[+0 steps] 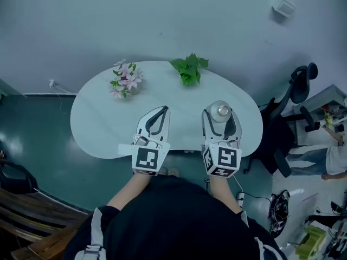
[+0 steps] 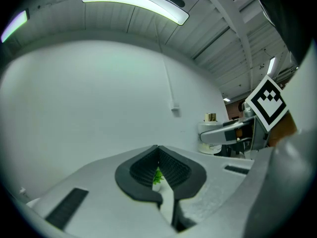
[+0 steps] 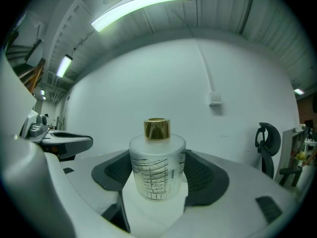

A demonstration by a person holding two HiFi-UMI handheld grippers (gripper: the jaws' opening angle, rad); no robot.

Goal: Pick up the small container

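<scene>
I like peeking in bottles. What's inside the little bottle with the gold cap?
The small container has frosted walls with black printed lines, so nothing inside shows through. Its gold cap covers the opening on top.

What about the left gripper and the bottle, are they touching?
Apart. The head view shows bare table between the shut left gripper and the bottle, which stands off to its right.

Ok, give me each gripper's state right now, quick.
Left gripper: closed, holding nothing.
Right gripper: closed on the small frosted white bottle with a gold cap.
</scene>
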